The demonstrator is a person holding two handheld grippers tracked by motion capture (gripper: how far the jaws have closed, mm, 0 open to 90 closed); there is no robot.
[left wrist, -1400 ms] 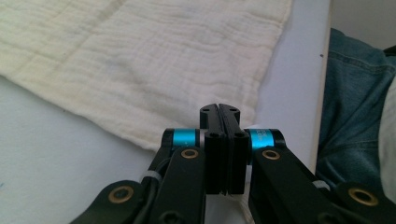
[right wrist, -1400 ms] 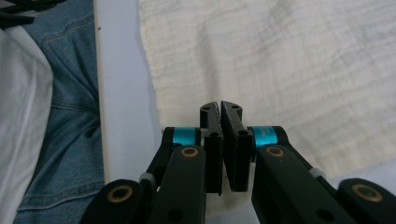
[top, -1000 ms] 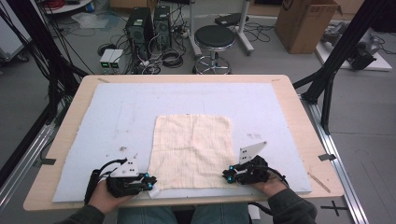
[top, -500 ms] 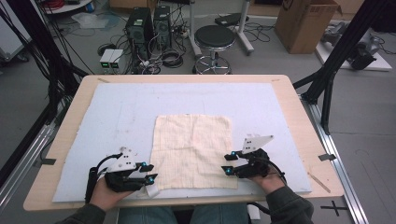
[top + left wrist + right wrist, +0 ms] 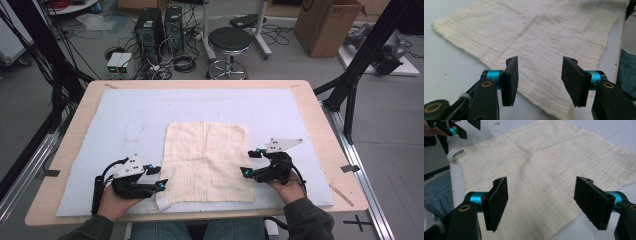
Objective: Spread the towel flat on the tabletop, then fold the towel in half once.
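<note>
On the pale blue mat covering the wooden table, toward the near edge: a cream cloth, spread flat and square, with a white loop tag poking out at its near left corner. No containers on the table.

At the cloth's left near corner: left gripper, jaws parted and just been opening, nothing pinched between them, pads hovering over the cloth's edge, cloth let go.

At the cloth's right edge: right gripper, jaws likewise spread wide after opening, empty, cloth lying below the pads and not gripped.

Compared with a second ago: both grippers off the near corners they had clamped, right one lifted slightly and further up the right edge; cloth unmoved, flat.
</note>
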